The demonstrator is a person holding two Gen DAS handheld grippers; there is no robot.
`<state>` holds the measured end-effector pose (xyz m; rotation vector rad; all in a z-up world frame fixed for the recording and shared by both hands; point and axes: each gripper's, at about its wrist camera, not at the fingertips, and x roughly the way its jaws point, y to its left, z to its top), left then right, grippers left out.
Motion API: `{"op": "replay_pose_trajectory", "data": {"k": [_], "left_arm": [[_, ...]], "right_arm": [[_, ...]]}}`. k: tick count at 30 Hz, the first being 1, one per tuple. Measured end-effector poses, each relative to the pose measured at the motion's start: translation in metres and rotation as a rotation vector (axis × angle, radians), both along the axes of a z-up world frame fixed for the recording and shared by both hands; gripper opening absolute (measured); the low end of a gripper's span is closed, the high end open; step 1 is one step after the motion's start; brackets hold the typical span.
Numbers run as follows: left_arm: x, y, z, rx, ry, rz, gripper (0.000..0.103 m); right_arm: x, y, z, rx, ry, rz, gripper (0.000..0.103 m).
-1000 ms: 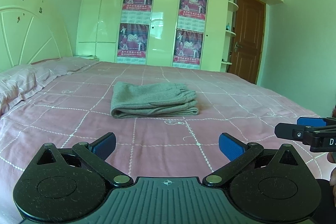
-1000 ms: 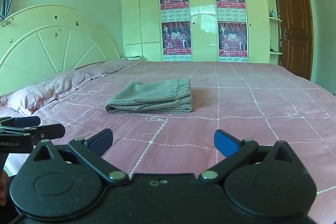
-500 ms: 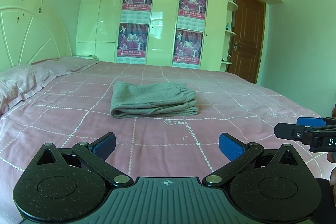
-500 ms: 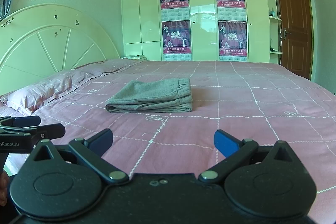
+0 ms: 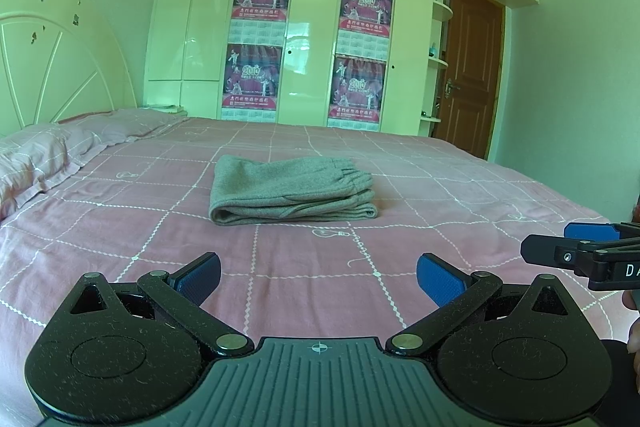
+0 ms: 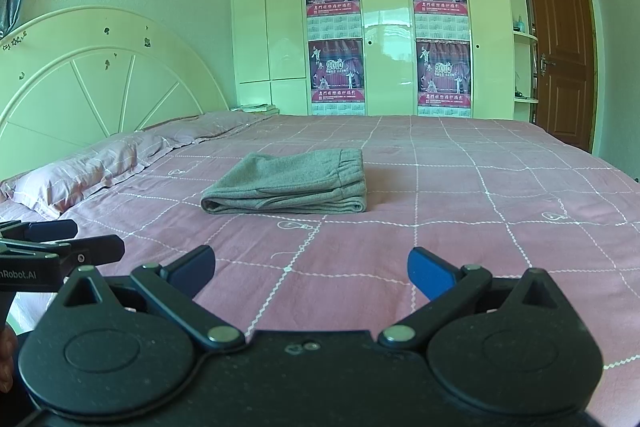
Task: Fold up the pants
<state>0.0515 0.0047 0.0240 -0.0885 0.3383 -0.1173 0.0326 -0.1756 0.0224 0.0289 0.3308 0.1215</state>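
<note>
Grey pants [image 5: 294,189] lie folded into a compact stack in the middle of the pink checked bed [image 5: 120,227], elastic waistband to the right. In the right wrist view the same pants [image 6: 290,187] rest flat, well ahead of the fingers. My left gripper [image 5: 318,277] is open, held low near the bed's front edge, nothing between its blue pads. My right gripper [image 6: 310,269] is open too and holds nothing. Each gripper shows at the edge of the other's view: the right gripper [image 5: 580,247] at the right, the left gripper [image 6: 60,243] at the left.
Pink pillows [image 6: 100,167] lie along the cream headboard [image 6: 80,79] at the left. A white wardrobe with posters [image 5: 308,39] fills the far wall, and a brown door [image 5: 472,75] stands at the right. Bare bedspread surrounds the pants.
</note>
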Motion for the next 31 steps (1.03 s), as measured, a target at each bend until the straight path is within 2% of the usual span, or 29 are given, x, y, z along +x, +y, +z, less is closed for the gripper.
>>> {"op": "replay_pose_trajectory", "data": {"k": [31], "left_arm": [[0.0002, 0.0039, -0.0004, -0.012, -0.011, -0.021, 0.103]], "right_arm": [[-0.0003, -0.0018, 0.0008, -0.001, 0.001, 0.002, 0.097]]}}
